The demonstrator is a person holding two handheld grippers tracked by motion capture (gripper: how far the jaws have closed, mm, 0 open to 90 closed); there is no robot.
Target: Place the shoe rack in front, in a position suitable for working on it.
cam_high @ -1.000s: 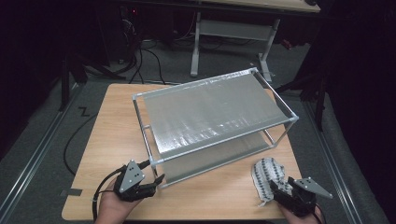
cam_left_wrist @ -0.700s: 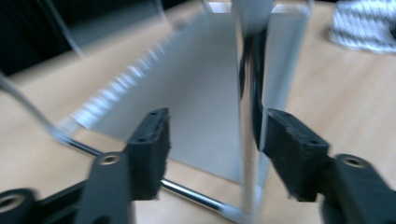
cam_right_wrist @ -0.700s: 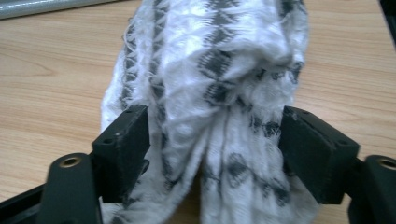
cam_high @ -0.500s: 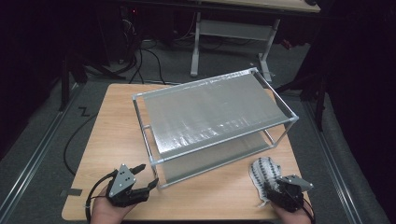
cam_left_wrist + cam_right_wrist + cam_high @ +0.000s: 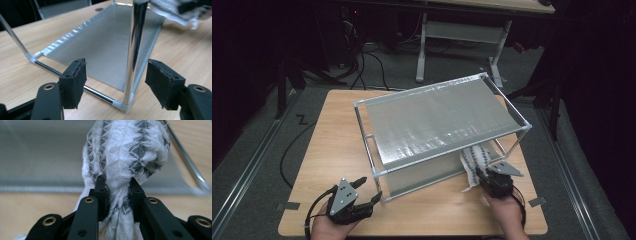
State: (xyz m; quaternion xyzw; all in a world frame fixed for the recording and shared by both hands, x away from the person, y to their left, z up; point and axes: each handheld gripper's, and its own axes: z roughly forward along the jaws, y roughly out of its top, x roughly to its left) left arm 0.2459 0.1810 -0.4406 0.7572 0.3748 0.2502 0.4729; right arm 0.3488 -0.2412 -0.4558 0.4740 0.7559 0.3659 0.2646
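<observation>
Dark room, grey floor (image 5: 257,150), desk (image 5: 462,30)

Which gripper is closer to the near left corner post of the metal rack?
Left. The left gripper sits open with the corner post between its jaws, untouched. The right gripper, shut on the patterned cloth, is toward the rack's opposite end.

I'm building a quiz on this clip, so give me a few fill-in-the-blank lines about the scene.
The right tool is shut on a white and grey patterned ____.
The left tool has its jaws ____ around the rack's corner post.
The two-shelf rack stands on a ____ table.

Missing words: cloth; open; wooden
</observation>
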